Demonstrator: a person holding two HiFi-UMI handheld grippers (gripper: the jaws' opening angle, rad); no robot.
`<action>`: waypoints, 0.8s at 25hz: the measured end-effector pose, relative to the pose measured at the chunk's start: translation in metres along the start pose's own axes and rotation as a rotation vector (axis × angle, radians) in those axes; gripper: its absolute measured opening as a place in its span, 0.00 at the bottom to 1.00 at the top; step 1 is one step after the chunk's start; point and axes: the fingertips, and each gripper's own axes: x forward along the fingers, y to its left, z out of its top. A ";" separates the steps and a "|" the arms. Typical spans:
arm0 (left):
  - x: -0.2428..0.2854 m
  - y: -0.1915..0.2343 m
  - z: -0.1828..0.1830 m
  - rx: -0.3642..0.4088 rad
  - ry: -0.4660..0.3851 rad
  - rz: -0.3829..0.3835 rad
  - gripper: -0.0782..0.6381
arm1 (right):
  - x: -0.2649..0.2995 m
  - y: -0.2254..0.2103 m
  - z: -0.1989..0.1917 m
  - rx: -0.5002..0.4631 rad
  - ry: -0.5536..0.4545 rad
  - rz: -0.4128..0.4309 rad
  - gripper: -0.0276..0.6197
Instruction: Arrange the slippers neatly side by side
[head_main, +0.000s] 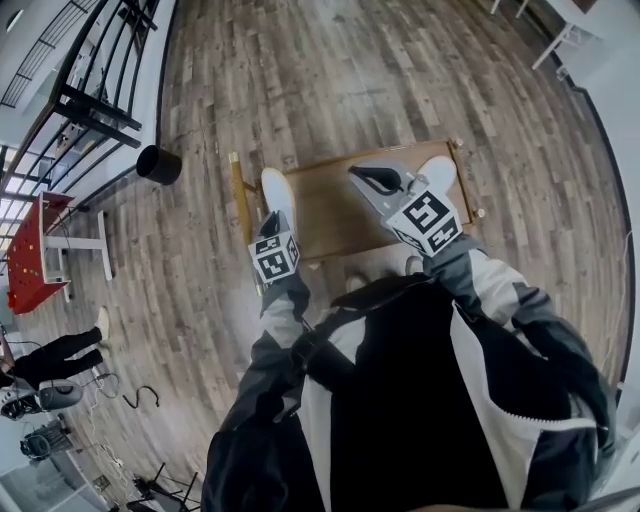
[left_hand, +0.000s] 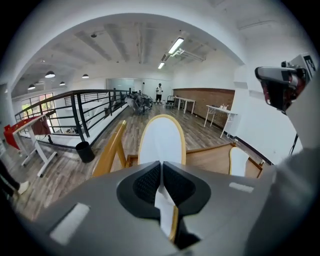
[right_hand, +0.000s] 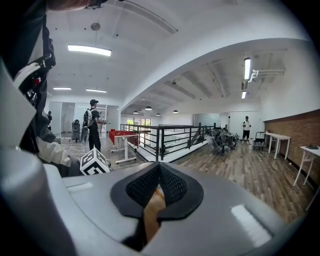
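Note:
Two white slippers with yellow rims are at a low wooden table (head_main: 330, 215). My left gripper (head_main: 272, 224) is shut on the heel end of one slipper (head_main: 277, 192) at the table's left edge. In the left gripper view that slipper (left_hand: 161, 140) stands up out of the closed pads (left_hand: 147, 182). The other slipper (head_main: 438, 171) lies on the right part of the table, also seen as the far slipper (left_hand: 239, 161). My right gripper (head_main: 374, 177) hovers just left of it, shut and holding nothing. In the right gripper view only brown wood shows below the closed pads (right_hand: 172, 185).
A black bin (head_main: 158, 164) stands on the plank floor left of the table, near a dark railing (head_main: 95, 105). A red table (head_main: 30, 250) and a person (head_main: 55, 355) are further left. A raised wooden bar (left_hand: 112, 150) runs along the table's left side.

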 end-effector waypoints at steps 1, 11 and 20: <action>0.005 0.002 -0.005 -0.013 0.015 0.003 0.14 | -0.001 0.000 -0.001 -0.004 0.005 -0.003 0.05; 0.048 0.016 -0.038 -0.022 0.135 0.021 0.14 | -0.012 -0.016 -0.010 -0.001 0.044 -0.048 0.05; 0.074 0.021 -0.055 0.014 0.219 0.025 0.15 | -0.014 -0.023 -0.020 0.007 0.078 -0.062 0.05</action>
